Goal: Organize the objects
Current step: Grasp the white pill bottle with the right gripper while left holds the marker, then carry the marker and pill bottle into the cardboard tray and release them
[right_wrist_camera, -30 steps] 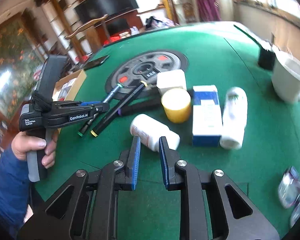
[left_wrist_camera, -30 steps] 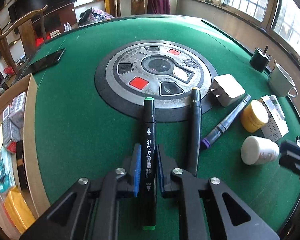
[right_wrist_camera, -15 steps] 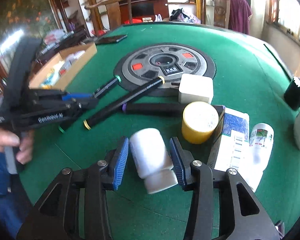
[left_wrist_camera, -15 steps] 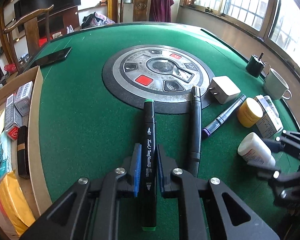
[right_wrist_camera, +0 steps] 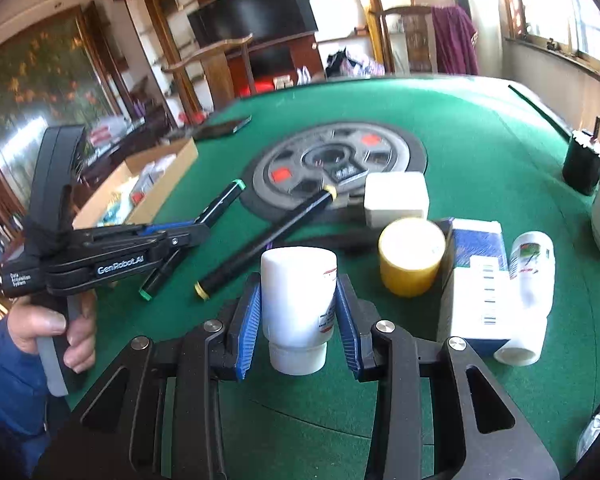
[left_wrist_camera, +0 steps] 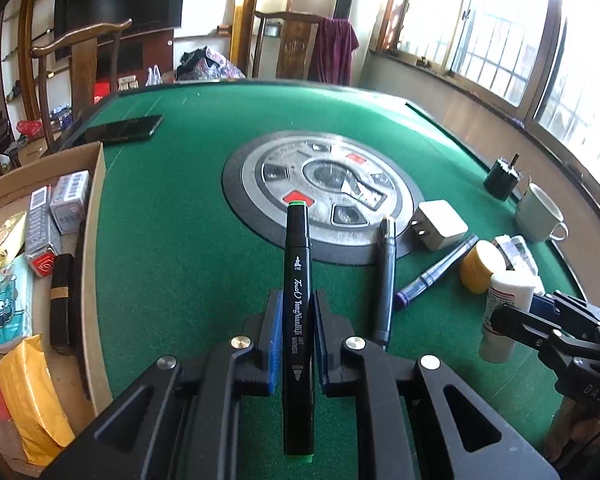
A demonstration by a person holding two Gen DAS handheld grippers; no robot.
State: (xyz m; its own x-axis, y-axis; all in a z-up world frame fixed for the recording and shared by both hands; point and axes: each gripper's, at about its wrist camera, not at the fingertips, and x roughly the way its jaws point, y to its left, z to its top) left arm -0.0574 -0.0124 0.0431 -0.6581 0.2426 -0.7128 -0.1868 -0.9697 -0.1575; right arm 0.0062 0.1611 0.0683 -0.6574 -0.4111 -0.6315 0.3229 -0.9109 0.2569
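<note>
Left wrist view, far left of frame: cardboard box (left_wrist_camera: 94,216) at the bench edge, already holding small cartons and packets. I judge it the collection point for the sorting.

Lower centre of the same view: my left hand-held gripper (left_wrist_camera: 296,344) is clamped on the green-capped marker (left_wrist_camera: 298,304), pads pressing its barrel on both sides. The marker's long axis runs along the fingers, one green end toward the camera, the other pointing up-frame at the round control panel (left_wrist_camera: 320,196) set in the green bench (left_wrist_camera: 172,248). Grip sits below mid-barrel, so most of the length projects forward; I judge it lifted off the felt, though contact at the far tip cannot be ruled out.

Right of it: a second dark marker (left_wrist_camera: 384,280) and a purple-ended pen (left_wrist_camera: 436,272) lie loose on the felt, then a white charger (left_wrist_camera: 440,224), a yellow-lidded jar (left_wrist_camera: 480,266) and a mug (left_wrist_camera: 540,216) at right.

Right wrist view, left side: the person's hand (right_wrist_camera: 56,332) grips the left tool's handle.

Centre: my right hand-held gripper (right_wrist_camera: 298,312) has just been closing about the white bottle (right_wrist_camera: 298,284). The pads stand against its flanks; I read this as a grip, firmness unconfirmed. The bottle's long axis lies along the fingers, cap end toward the camera, base pointing up-frame. It appears raised from the bench.

Right: a blue-and-white carton (right_wrist_camera: 478,280) and a second white bottle (right_wrist_camera: 530,292) lie side by side, unsorted.
</note>
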